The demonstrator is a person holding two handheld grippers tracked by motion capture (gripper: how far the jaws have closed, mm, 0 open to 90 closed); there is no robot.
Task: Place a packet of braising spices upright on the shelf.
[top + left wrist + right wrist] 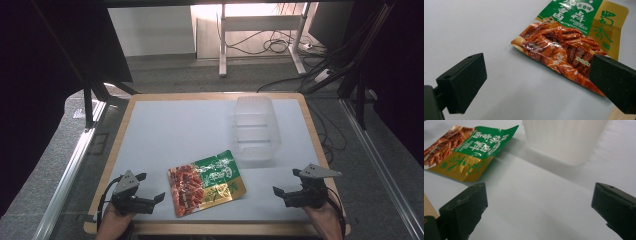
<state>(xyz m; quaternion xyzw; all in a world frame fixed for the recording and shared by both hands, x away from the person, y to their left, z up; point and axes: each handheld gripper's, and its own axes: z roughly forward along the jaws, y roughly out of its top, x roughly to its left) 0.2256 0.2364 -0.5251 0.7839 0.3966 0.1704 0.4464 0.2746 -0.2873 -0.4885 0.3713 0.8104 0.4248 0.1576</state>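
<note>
A flat snack pouch (206, 182) lies at lower centre of the high view on the white table (165, 125), its face printed with glossy red-brown food pieces, a green panel of white Chinese characters and a gold band of green characters; a small oval label in the left gripper view reads "五香味". A clear, ribbed plastic container (254, 127) stands upright at upper right of centre, apart from the pouch. The left tongs (149, 187), at lower left, and the right tongs (286, 182), at lower right, both gape wide and hold nothing.
</note>
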